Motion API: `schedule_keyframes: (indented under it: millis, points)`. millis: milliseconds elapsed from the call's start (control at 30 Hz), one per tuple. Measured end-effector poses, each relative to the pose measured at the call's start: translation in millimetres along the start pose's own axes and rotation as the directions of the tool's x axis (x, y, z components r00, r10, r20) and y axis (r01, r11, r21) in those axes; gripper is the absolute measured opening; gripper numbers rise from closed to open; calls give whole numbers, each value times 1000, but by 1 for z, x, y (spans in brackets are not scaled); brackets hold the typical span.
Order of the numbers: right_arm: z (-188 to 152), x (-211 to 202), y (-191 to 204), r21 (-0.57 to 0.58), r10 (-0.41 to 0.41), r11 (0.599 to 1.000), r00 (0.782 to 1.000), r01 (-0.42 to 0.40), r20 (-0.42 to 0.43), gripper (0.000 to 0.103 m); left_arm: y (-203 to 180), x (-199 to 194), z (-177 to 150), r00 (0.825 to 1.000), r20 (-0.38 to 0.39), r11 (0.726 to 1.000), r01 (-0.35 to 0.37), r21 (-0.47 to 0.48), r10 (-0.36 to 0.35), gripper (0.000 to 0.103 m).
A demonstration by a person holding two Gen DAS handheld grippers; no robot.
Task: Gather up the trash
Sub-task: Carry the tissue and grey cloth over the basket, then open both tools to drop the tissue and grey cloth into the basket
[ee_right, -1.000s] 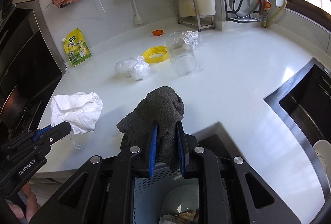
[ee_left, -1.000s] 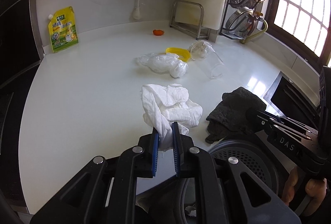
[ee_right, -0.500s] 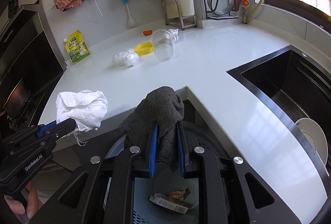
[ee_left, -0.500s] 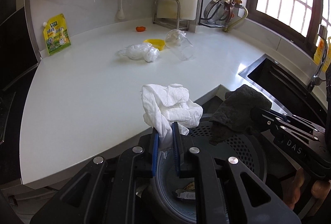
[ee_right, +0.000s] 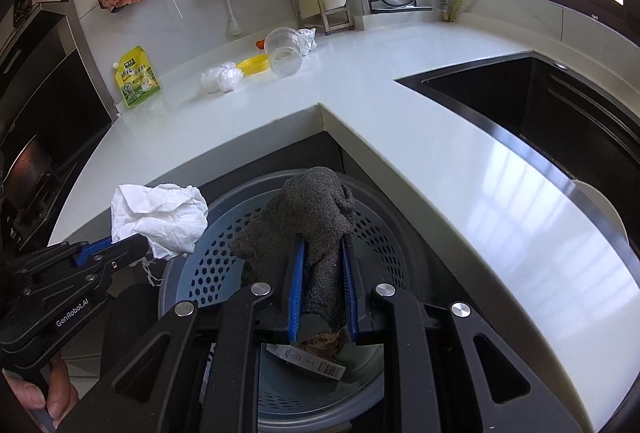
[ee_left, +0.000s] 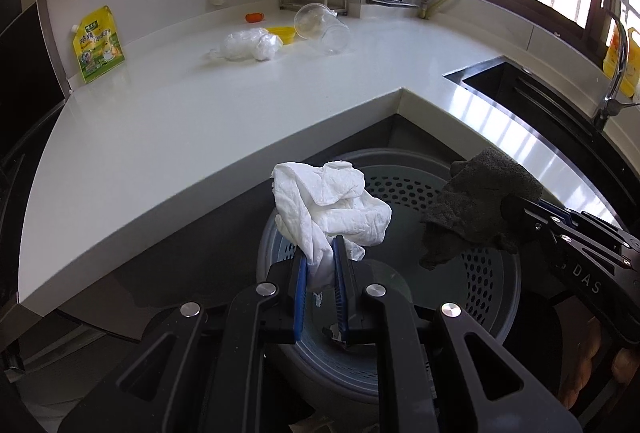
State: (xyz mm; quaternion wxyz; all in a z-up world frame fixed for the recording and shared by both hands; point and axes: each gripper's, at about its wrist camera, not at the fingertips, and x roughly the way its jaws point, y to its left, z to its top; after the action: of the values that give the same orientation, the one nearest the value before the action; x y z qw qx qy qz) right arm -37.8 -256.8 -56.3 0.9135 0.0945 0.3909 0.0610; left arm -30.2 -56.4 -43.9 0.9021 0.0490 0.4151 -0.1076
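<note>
Letting go unevenly, left tongs (ee_left: 320, 253) clamped on white tissue (ee_left: 332, 205) and right tongs (ee_right: 320, 257) on grey rag (ee_right: 308, 209), might drop either outside the bin (ee_right: 384, 201).

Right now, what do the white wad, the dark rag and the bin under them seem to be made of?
The white wad, in the left gripper, looks like matte tissue paper: sharp crumples, a torn edge. The dark rag, in the right gripper, seems a fuzzy knit or fleece cloth, limp and nubbly. The bin looks like smooth grey-blue plastic, its wall punched with holes.
</note>
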Motion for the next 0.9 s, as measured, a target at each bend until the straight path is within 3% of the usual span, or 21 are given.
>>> schedule_keyframes:
  millis: [333,900]
  points:
    - [-33,17,-5,8,-10,1000,998,11,-54,17,-10,23,-17,998,-55,1000,12,29,-11,13]
    - [-41,34,-9,13,-3,1000,995,5,-101,17,-12,48,-26,992,-123,999,18,29,-14,13]
